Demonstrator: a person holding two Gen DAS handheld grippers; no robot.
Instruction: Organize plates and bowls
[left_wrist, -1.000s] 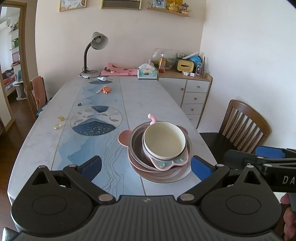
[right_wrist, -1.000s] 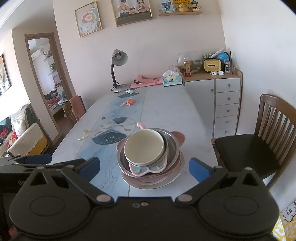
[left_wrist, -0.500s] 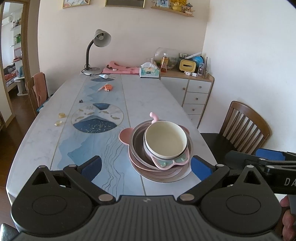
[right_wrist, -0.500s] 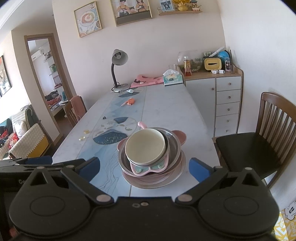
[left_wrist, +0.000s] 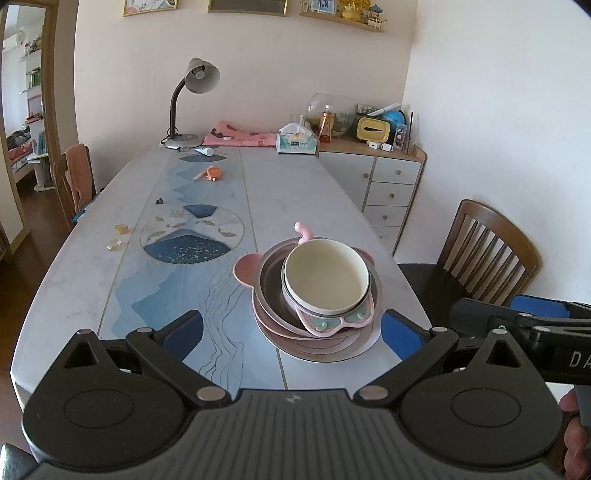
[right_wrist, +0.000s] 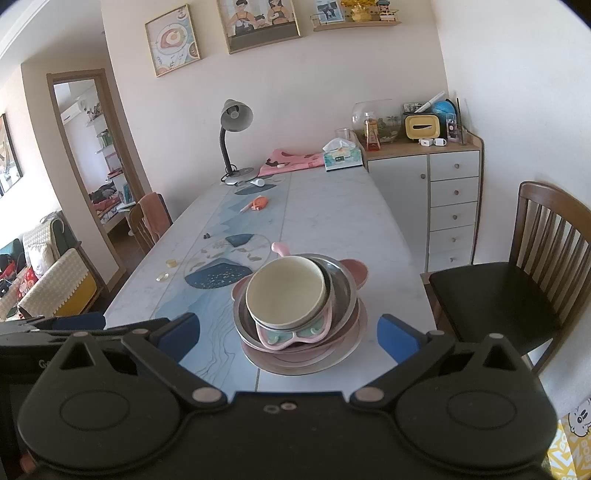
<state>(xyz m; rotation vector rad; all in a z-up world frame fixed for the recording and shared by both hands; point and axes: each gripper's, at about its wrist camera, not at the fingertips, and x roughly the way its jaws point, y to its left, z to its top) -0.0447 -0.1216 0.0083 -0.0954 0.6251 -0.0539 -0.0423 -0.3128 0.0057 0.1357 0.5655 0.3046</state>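
Little is changing since a second ago — both cameras are only drifting slightly, and the stack of dishes is sitting as it did, so the task looks no further along. From the left wrist, the left gripper is hanging released and empty, the stack lying just ahead between its fingers on the table. From the right wrist, the right gripper is likewise spread and empty — the cream bowl is topping the stack in front.
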